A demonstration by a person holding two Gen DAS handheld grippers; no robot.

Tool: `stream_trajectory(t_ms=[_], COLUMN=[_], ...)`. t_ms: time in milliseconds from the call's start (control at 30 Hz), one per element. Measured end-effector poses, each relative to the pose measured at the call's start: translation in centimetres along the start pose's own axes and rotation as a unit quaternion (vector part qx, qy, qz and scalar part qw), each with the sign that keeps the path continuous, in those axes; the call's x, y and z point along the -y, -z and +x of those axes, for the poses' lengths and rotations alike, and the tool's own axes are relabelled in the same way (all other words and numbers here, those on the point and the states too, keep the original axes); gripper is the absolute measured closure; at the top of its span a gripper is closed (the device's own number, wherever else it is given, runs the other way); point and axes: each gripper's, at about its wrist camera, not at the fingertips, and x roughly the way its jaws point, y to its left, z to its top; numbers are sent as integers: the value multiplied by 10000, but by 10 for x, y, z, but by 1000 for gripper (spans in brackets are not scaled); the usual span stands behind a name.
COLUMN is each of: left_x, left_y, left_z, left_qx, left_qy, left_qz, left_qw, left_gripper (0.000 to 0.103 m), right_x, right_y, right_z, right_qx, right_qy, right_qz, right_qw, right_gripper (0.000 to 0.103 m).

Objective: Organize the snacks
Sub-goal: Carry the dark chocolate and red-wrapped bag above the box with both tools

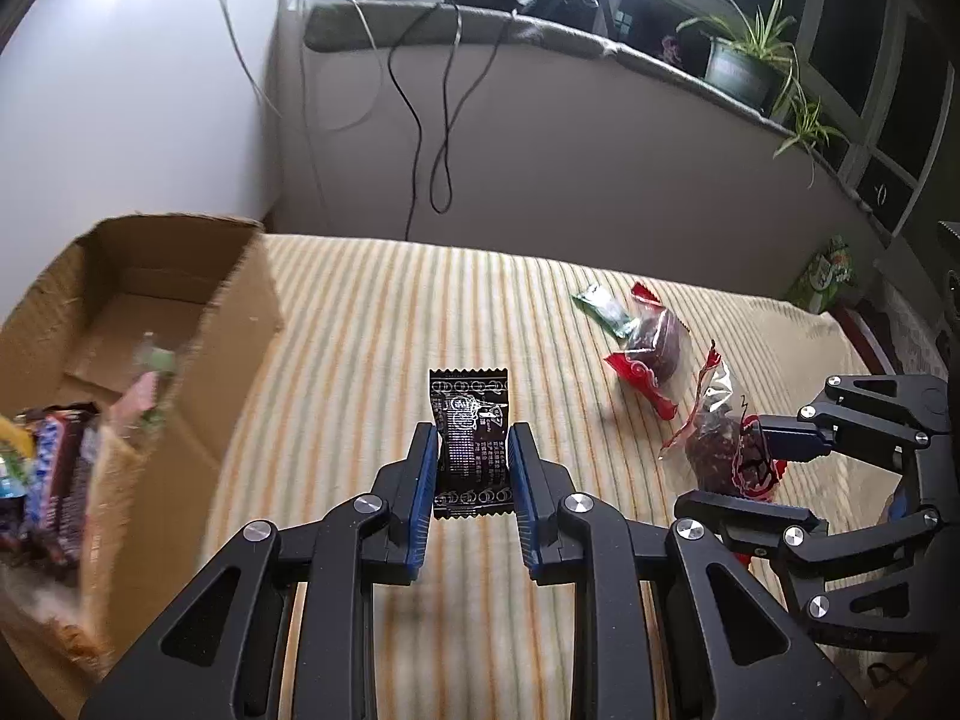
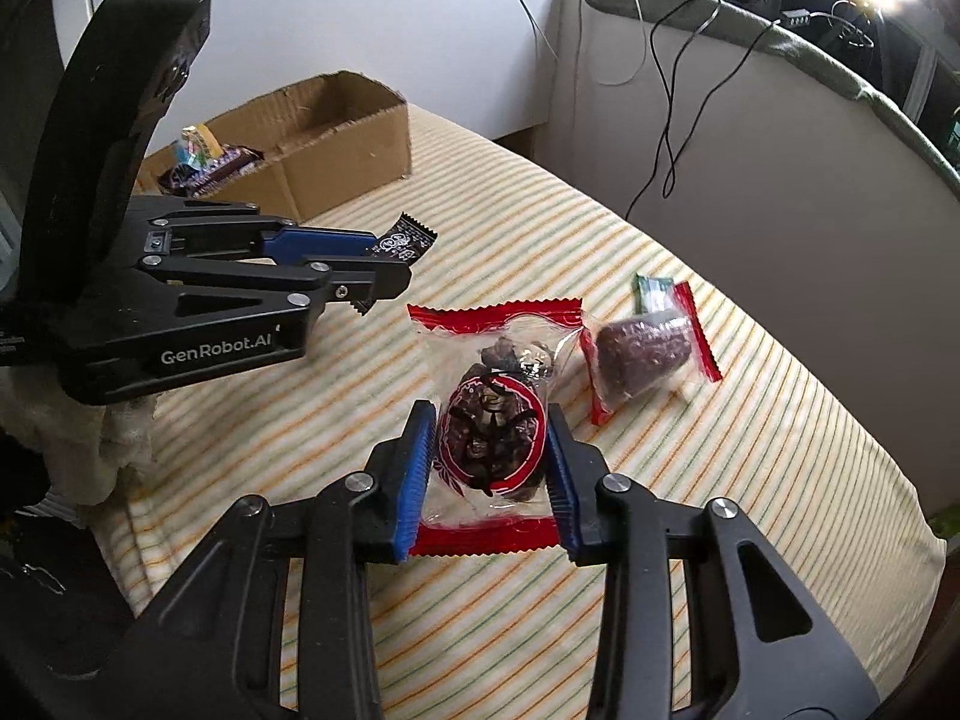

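Plainly, left jaws pinch a black packet [image 1: 471,450]; right jaws clamp a clear red-edged packet [image 2: 492,420], contents indistinct.

The left gripper [image 1: 471,468] clamps a black snack packet [image 1: 471,444] above the striped cloth [image 1: 360,324]. A cardboard box [image 1: 150,324] holding snacks stands left. At right, the right gripper [image 1: 744,468] grips a red-edged clear packet [image 1: 720,450].
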Motion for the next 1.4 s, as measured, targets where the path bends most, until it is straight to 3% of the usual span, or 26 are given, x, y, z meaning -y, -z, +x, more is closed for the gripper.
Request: stream_trajectory(t_ms=[667,1400], left_x=[-64,-131], left_y=[-12,-22], left_z=[-66,-84], left_qx=[687,835], left_qy=[-484,-999], left_qz=[-291,-695], left_qw=[9960,9890], left_gripper=[81,81], right_x=[-50,-89], right_y=[-67,-162], right_z=[2,68], right_qx=[398,438], right_qy=[-172,-472], right_qz=[-357,-690], right_qw=[9984,9955], right_gripper=[66,66])
